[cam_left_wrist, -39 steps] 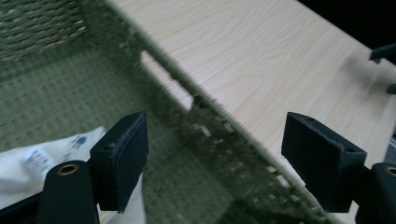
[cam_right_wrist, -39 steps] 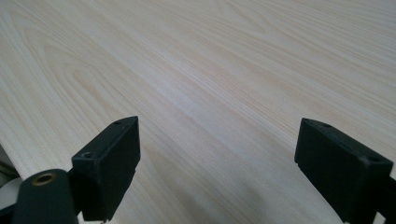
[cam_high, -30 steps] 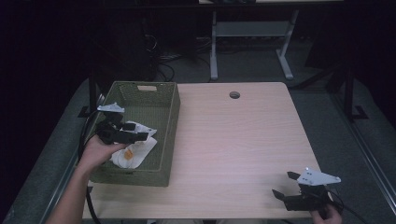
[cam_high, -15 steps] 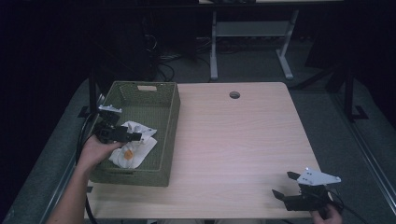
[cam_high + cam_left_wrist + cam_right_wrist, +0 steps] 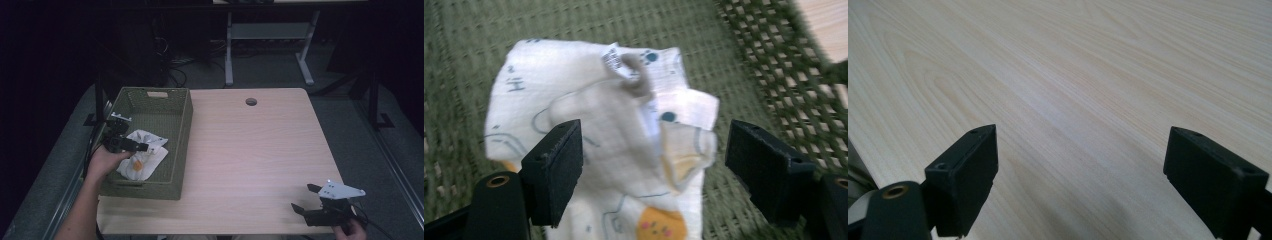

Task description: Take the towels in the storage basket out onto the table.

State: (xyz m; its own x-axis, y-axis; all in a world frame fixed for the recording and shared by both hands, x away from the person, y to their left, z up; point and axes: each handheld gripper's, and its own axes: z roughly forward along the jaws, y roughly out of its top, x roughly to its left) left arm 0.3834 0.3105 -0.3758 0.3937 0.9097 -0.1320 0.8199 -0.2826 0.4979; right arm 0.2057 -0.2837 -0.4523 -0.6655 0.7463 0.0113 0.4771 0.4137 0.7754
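Note:
A white cloth [image 5: 146, 156] with printed drawings and orange spots lies crumpled in a green woven basket [image 5: 183, 134] at the table's left. My left gripper [image 5: 142, 146] hovers over the cloth's left part. In the left gripper view its jaws stand wide apart, with the cloth [image 5: 614, 135] beneath and between them, a small label and loop at its top. This left gripper [image 5: 654, 165] is open and holds nothing. My right gripper [image 5: 303, 197] rests low at the table's front right corner. There the right gripper [image 5: 1080, 175] is open over bare wood.
The light wooden table [image 5: 250, 150] stretches between the two grippers. A round cable hole [image 5: 251, 101] sits near its far edge. Beyond the table stand a metal frame [image 5: 270, 35] and loose cables on the dark floor.
My left gripper has drawn back a little to the left over the basket. The cloth stays in the basket. The right gripper has not moved.

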